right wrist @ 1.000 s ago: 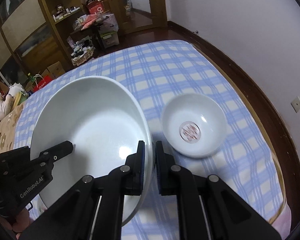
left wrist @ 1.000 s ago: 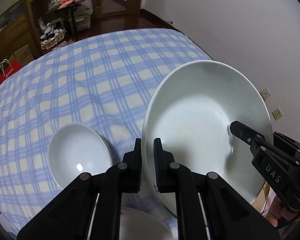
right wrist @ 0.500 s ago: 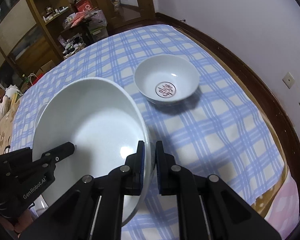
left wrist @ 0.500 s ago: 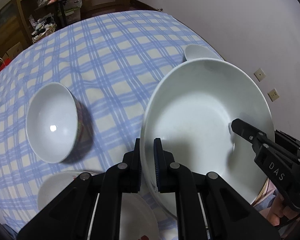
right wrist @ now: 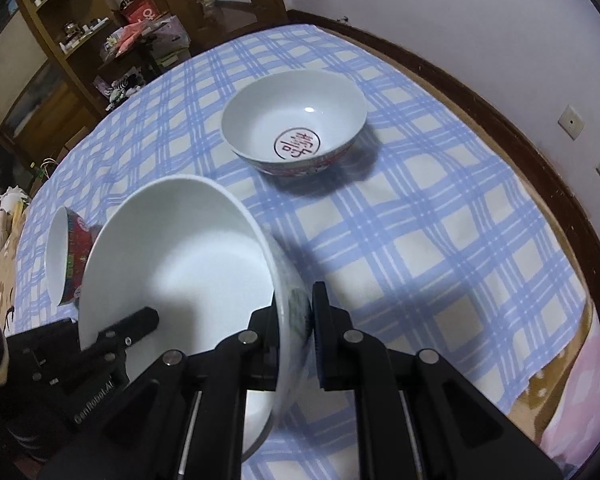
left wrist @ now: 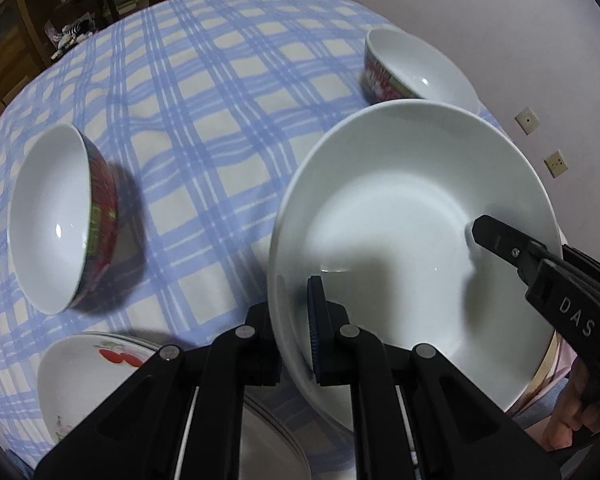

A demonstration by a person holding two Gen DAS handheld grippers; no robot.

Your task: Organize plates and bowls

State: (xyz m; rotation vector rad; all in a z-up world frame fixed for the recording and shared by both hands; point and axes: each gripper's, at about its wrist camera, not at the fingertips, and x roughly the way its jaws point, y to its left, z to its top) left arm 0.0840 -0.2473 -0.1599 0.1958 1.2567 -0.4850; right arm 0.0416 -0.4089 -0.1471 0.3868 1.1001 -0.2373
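Observation:
Both grippers hold one large white deep plate (left wrist: 400, 216) by opposite rims, above the checked tablecloth. My left gripper (left wrist: 296, 332) is shut on its near-left rim; my right gripper (right wrist: 298, 320) is shut on the opposite rim, and the plate shows tilted in the right wrist view (right wrist: 172, 264). A stack of plates with a red fruit print (left wrist: 84, 376) lies just below left of the held plate. A red-sided bowl (left wrist: 56, 220) sits at the left, also seen in the right wrist view (right wrist: 66, 252). A second bowl with a red emblem inside (right wrist: 296, 120) stands further off, also seen in the left wrist view (left wrist: 412, 68).
The blue-and-cream checked tablecloth (right wrist: 440, 240) covers a round table (right wrist: 480, 108) near a white wall with sockets (right wrist: 572, 122). Wooden shelves and clutter (right wrist: 100, 40) stand beyond the far edge.
Both grippers with the large plate have moved down and back toward the near edge. The fruit-print plate stack has come further into view below the plate, and the bowls appear closer.

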